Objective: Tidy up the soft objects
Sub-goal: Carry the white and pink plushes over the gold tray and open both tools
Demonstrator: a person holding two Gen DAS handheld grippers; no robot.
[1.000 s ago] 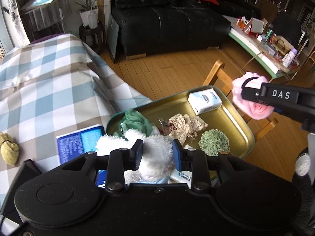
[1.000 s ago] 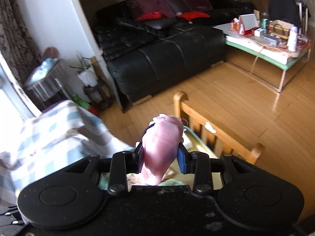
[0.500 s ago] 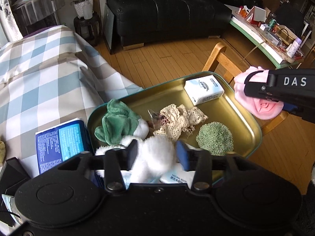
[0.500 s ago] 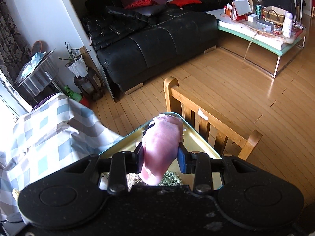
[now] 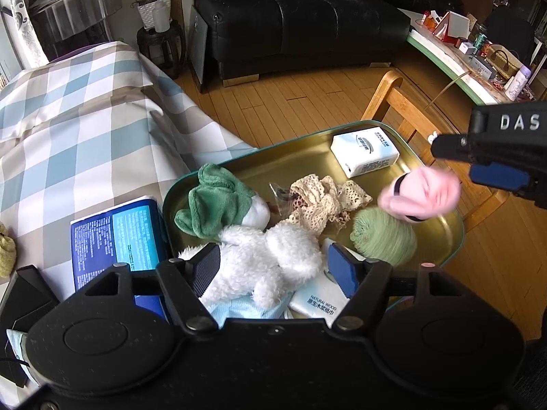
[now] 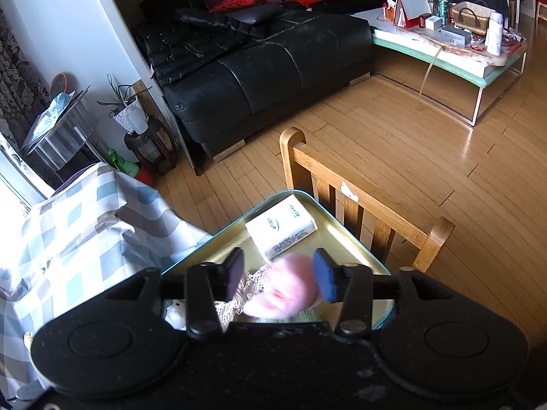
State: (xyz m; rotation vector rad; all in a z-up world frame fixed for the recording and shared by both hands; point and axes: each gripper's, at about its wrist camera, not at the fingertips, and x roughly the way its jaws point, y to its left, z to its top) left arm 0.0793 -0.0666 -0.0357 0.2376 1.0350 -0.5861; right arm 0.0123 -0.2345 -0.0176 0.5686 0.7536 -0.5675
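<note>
- The right gripper has its jaws spread wide; the pink soft toy sits blurred in the gap between them, touching neither pad as far as I can tell — judged to be dropping free toward the tray.
- The left gripper also has its jaws released, standing either side of the white plush, which lies in the tray just ahead of them.
- Beyond the left jaws the tray already holds a green plush, a lace cloth, a green ball and a tissue pack — so most of the gathering looks done.
- Left to do: a small yellowish item lies on the desk, far left of the left jaws, outside the tray.
- The desk wears a checked cloth; past it are a wooden chair, wood floor and a black sofa.
</note>
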